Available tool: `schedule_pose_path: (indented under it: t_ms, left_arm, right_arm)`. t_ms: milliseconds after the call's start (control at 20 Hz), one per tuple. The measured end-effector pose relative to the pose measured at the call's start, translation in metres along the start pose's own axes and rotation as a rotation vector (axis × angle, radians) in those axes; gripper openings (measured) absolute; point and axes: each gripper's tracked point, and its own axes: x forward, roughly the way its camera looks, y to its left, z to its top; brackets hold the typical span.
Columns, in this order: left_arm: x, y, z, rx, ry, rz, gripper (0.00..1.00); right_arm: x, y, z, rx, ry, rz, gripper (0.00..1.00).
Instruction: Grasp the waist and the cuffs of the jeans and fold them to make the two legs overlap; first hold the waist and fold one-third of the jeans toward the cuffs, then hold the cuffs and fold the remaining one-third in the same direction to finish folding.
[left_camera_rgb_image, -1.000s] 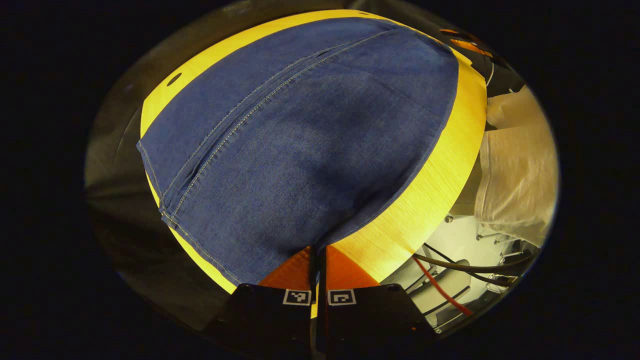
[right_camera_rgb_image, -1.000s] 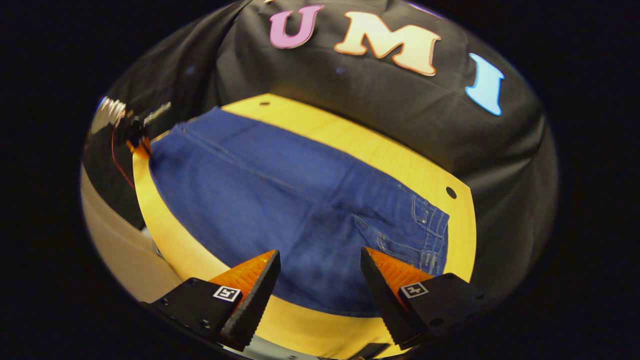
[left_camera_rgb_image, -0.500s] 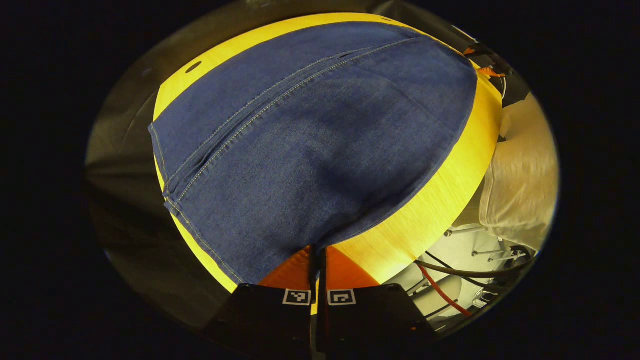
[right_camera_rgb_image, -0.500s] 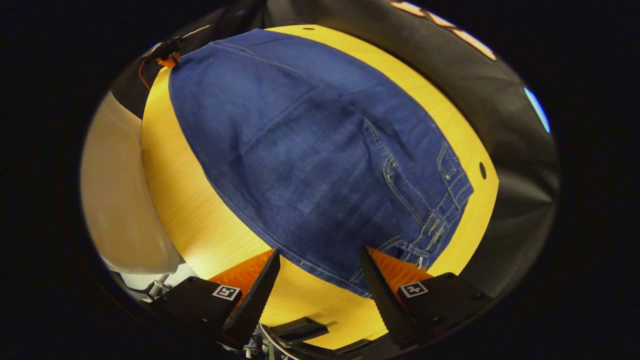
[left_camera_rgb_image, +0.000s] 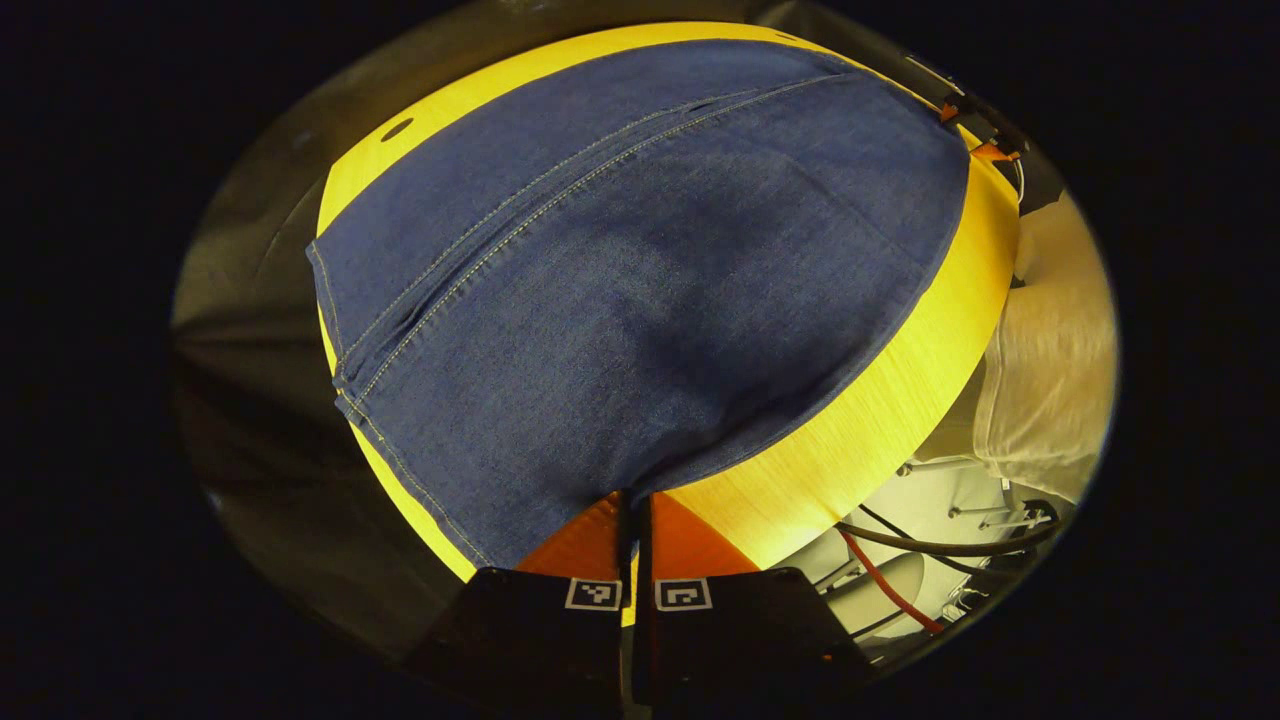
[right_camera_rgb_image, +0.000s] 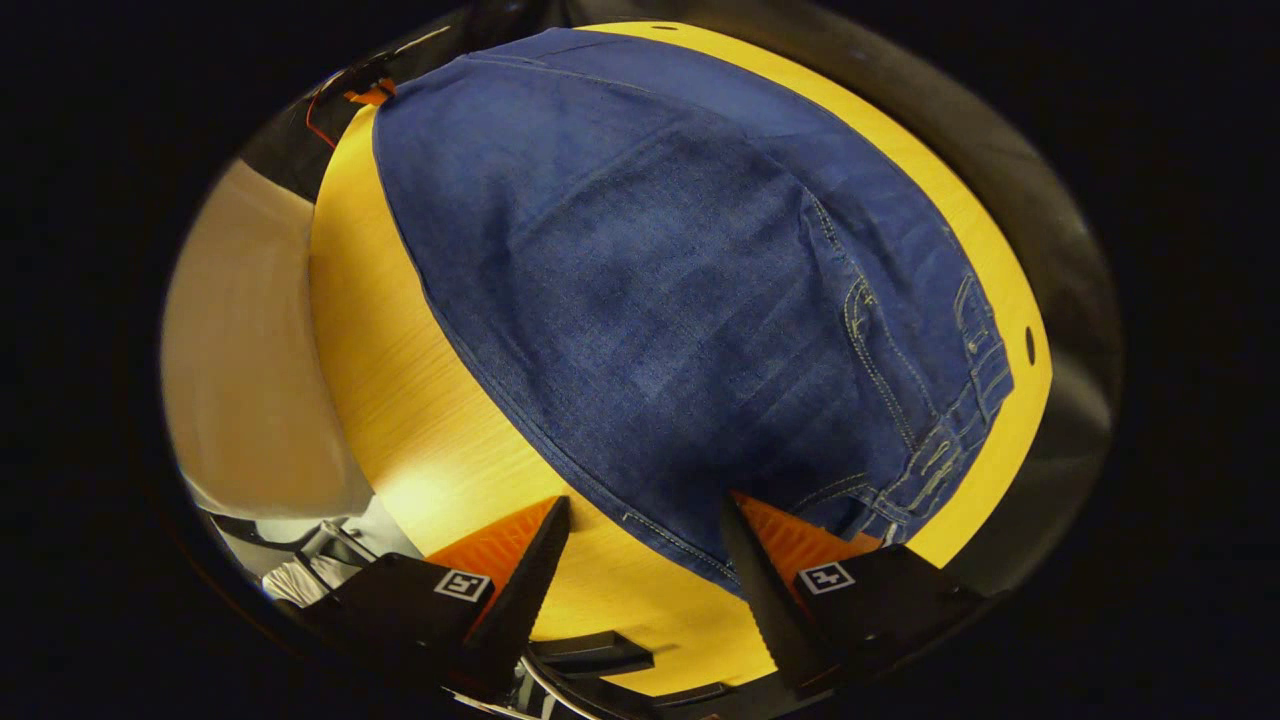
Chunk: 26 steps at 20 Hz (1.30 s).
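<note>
Left gripper view
- Item: jeans (left_camera_rgb_image: 640, 290), dark blue denim, lay flat across the yellow wooden table (left_camera_rgb_image: 880, 400).
- Position against jaws: the near edge of the denim ran down into the left gripper (left_camera_rgb_image: 633, 520); the cloth puckered toward that spot.
- Jaws: pressed together on the cuff-end edge of the jeans, with no more than a slit between them.
- Appearance: a double-stitched seam (left_camera_rgb_image: 520, 220) ran the length of the cloth; a hemmed edge (left_camera_rgb_image: 335, 340) lay at the left, over the table's rim.
- Particular to this view: the seam and hem end of the garment; a pale cloth-covered shape (left_camera_rgb_image: 1050, 350) beside the table at right; cables (left_camera_rgb_image: 930, 545) on the floor below; the other gripper (left_camera_rgb_image: 975, 135), small, at the far corner of the jeans.

Right gripper view
- Item: the same jeans (right_camera_rgb_image: 690, 300) on the table (right_camera_rgb_image: 400, 400), seen from the waist end.
- Position against jaws: the near corner of the denim lay between the fingers of the right gripper (right_camera_rgb_image: 640, 540), nearer the right-hand finger, whose tip touched or overlapped the cloth edge.
- Jaws: set wide apart, gripping nothing.
- Appearance: waistband (right_camera_rgb_image: 975, 390) with belt loops and pocket stitching at the right side; light contrast thread on the seams.
- Particular to this view: the waistband detail; a hole in the table (right_camera_rgb_image: 1029, 345) beside the waistband; the far gripper (right_camera_rgb_image: 355, 85) at the top left corner of the jeans.
</note>
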Motion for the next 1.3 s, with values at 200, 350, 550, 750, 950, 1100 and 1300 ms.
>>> schedule_pose_path:
  t_ms: [200, 350, 550, 750, 950, 1100, 1300]
  left_arm:
    - [0.000, 0.001, 0.000, -0.028, -0.005, 0.013, 0.00]
    - [0.001, 0.001, 0.000, -0.035, -0.005, 0.027, 0.00]
    - [0.002, 0.000, 0.002, -0.105, 0.011, 0.010, 0.00]
    - [0.001, 0.001, 0.001, -0.100, 0.011, 0.003, 0.00]
    - [-0.001, 0.001, 0.002, -0.123, 0.048, -0.044, 0.00]
    - [-0.002, -0.002, -0.001, -0.168, 0.111, -0.109, 0.00]
    - [-0.026, 0.014, 0.004, -0.109, 0.187, -0.130, 0.00]
  right_arm:
    - [-0.001, -0.002, 0.000, 0.005, -0.001, -0.006, 0.94]
    - [0.000, -0.003, -0.001, 0.021, -0.009, -0.004, 0.96]
    - [0.000, -0.016, 0.007, 0.087, -0.030, -0.023, 0.67]
    - [-0.001, -0.027, 0.015, 0.184, -0.096, -0.061, 0.30]
    - [-0.002, -0.030, 0.012, 0.265, -0.067, -0.058, 0.07]
    - [-0.003, -0.031, 0.014, 0.239, -0.010, -0.066, 0.04]
    - [-0.018, -0.037, 0.021, 0.270, -0.010, -0.075, 0.02]
